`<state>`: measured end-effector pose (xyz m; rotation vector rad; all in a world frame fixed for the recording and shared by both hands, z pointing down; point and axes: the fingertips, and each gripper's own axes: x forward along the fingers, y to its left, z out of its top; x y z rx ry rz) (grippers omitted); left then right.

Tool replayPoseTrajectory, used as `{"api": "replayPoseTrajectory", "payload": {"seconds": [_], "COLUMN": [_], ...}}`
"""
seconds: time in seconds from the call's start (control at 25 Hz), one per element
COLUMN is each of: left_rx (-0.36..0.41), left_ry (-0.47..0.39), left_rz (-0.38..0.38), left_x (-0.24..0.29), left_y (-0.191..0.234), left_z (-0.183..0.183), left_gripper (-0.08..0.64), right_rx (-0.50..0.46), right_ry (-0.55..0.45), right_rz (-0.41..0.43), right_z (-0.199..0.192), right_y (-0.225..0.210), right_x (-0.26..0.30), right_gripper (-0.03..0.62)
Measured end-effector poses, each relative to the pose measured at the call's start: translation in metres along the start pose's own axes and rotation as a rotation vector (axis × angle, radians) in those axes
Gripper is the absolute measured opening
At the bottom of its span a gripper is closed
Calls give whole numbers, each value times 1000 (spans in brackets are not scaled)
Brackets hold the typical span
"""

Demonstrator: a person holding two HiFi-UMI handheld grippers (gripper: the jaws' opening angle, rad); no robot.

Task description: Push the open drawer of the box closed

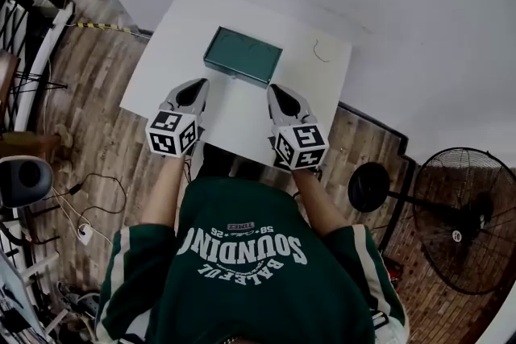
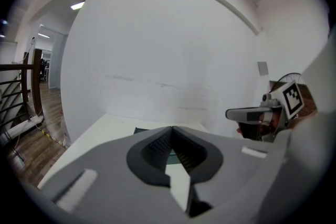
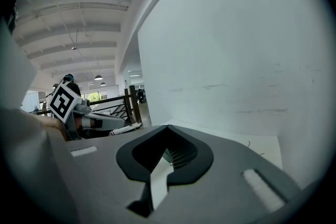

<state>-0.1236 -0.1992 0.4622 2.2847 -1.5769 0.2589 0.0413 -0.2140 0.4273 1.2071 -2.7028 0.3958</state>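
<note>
A flat dark green box (image 1: 242, 55) lies on the white table (image 1: 165, 64), near its far edge; whether its drawer sticks out I cannot tell from here. My left gripper (image 1: 199, 84) hovers just short of the box's near left corner, jaws shut with nothing in them. The right gripper (image 1: 276, 90) hangs by the near right corner, also shut and empty. In the left gripper view a strip of the box (image 2: 143, 130) shows past the closed left gripper (image 2: 171, 128), and the right gripper (image 2: 231, 113) is at the right. The right gripper view shows its own closed tips (image 3: 167, 127).
A thin dark wire (image 1: 321, 52) lies on the table's far right. A white wall rises right behind the table. Two standing fans (image 1: 463, 217) are on the wooden floor to the right. A railing (image 1: 24, 28) and floor cables (image 1: 89, 205) are to the left.
</note>
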Motion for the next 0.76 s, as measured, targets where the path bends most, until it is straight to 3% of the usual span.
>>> {"api": "replayPoseTrajectory", "payload": {"seconds": [0.76], "left_rx": [-14], "left_ry": [-4], "left_rz": [10], "left_x": [-15], "left_y": [-7], "left_z": [-9], "left_gripper": [52], "right_rx": [4], "right_ry": [9], "right_rz": [29], "right_z": [-9], "right_y": [11], "right_x": [-7], "right_gripper": [2]}}
